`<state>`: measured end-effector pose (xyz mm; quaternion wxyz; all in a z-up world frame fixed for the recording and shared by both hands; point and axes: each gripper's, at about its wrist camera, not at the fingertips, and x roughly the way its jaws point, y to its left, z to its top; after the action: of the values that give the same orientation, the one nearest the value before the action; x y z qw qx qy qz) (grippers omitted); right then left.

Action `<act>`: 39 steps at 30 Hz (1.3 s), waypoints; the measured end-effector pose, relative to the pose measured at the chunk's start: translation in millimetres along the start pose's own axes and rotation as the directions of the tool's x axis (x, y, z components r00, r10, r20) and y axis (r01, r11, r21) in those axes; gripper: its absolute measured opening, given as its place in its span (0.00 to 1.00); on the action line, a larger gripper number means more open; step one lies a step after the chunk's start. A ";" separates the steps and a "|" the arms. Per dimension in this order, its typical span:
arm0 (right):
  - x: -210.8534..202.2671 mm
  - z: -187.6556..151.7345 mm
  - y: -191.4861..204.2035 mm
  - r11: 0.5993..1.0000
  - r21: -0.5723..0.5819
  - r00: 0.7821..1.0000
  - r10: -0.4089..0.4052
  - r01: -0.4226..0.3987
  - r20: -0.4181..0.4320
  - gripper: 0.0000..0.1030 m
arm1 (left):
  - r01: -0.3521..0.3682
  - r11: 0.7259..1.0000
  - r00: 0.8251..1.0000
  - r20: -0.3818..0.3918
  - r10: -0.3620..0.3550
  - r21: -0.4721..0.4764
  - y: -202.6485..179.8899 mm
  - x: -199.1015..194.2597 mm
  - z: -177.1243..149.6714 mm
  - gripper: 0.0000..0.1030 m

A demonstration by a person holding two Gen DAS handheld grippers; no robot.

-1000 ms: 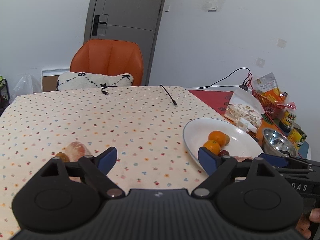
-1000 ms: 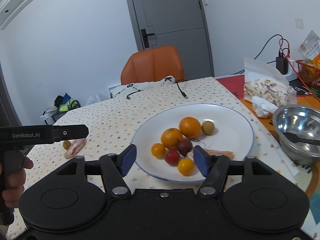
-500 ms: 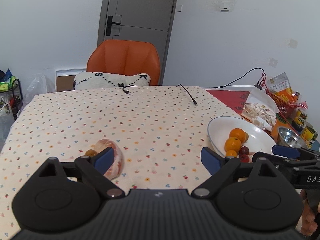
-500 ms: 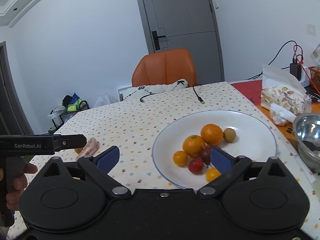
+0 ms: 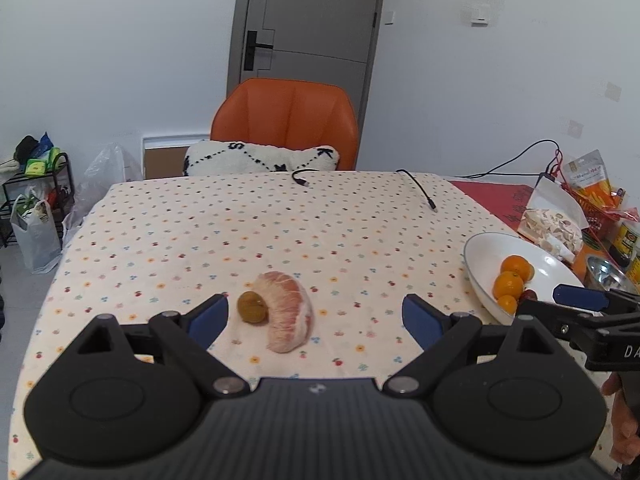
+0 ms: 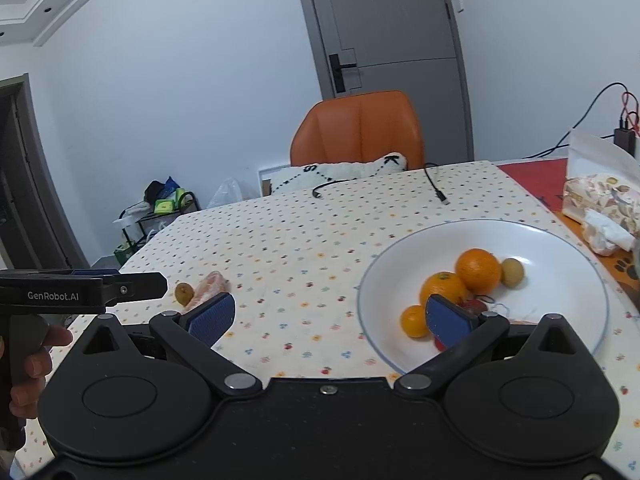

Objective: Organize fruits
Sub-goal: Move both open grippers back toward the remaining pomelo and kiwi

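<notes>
In the left wrist view, the left gripper is held with its jaws spread wide and nothing clamped. A peeled pomelo wedge and a small green-brown fruit touching it lie on the tablecloth toward the near edge, framed between the blue pads but ahead of them. The white plate with oranges is seen near the right edge. For a clean pick, one fruit is best singled out (the two are touching), the pads lowered to either side of it and closed gently, since the wedge looks soft.

In the right wrist view, the right gripper is likewise seen fully spread and empty. The plate lies ahead to its right, with two large oranges, a small one, a greenish fruit and a red one partly hidden behind a pad. The stray wedge and small fruit are seen well apart from the plate, just beyond the left gripper's tip, toward the left edge.
</notes>
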<state>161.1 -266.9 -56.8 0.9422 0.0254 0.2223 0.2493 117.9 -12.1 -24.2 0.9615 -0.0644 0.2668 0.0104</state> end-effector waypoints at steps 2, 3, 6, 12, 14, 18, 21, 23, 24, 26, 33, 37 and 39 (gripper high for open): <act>2.5 0.4 4.1 1.000 -0.006 1.000 0.011 -0.011 -0.004 1.00 | -0.011 1.000 1.000 -0.002 0.011 -0.008 5.9 -0.8 -0.4 0.90; 4.2 0.3 6.3 1.000 -0.009 1.000 0.015 -0.015 -0.006 1.00 | -0.015 1.000 1.000 -0.004 0.015 -0.012 8.6 -1.0 -0.5 0.90; 9.3 0.0 11.4 0.999 -0.012 0.999 0.031 -0.031 -0.013 1.00 | -0.026 0.999 1.000 -0.005 0.026 -0.021 16.4 -2.2 -0.9 0.90; 19.6 0.3 22.1 0.998 -0.017 0.998 0.054 -0.054 -0.033 1.00 | -0.037 0.998 0.999 0.003 0.037 -0.042 30.6 -5.0 -2.6 0.90; 22.5 0.1 25.8 0.998 -0.018 0.997 0.061 -0.062 -0.038 1.00 | -0.040 0.997 0.999 0.007 0.040 -0.059 36.4 -5.7 -3.7 0.90; 29.5 0.3 33.8 0.997 -0.017 0.996 0.078 -0.079 -0.049 1.00 | -0.051 0.996 0.999 0.005 0.051 -0.073 45.5 -5.4 -5.5 0.90; 34.9 0.1 40.6 0.995 -0.021 0.994 0.092 -0.094 -0.059 1.00 | -0.058 0.995 0.998 0.001 0.058 -0.080 51.5 -4.8 -7.0 0.89; 39.0 -0.1 46.0 0.994 -0.024 0.993 0.101 -0.103 -0.067 1.00 | -0.061 0.995 0.998 -0.001 0.061 -0.085 55.3 -4.4 -8.3 0.89; 41.4 0.0 48.6 0.994 -0.026 0.992 0.106 -0.108 -0.071 1.00 | -0.062 0.994 0.998 -0.003 0.062 -0.088 57.3 -4.0 -8.7 0.89; 46.1 -0.2 54.1 0.992 -0.030 0.990 0.116 -0.119 -0.079 1.00 | -0.064 0.993 0.998 -0.004 0.063 -0.095 61.1 -3.3 -10.1 0.87; 63.2 -1.9 71.0 0.988 -0.039 0.983 0.147 -0.153 -0.113 0.96 | -0.062 0.993 0.998 -0.009 0.061 -0.104 70.9 -0.9 -14.2 0.87; 71.5 -2.7 79.4 0.985 -0.044 0.978 0.160 -0.167 -0.130 0.96 | -0.060 0.992 0.998 -0.010 0.059 -0.112 75.9 0.6 -16.0 0.87; 76.0 -2.4 82.8 0.984 -0.045 0.977 0.165 -0.173 -0.138 0.96 | -0.060 0.991 0.998 -0.009 0.059 -0.116 78.8 1.2 -16.5 0.86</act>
<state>181.2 -158.0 -76.7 0.9009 0.0005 0.2748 0.3359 106.2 63.8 -48.2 0.9546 -0.1126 0.2704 0.0542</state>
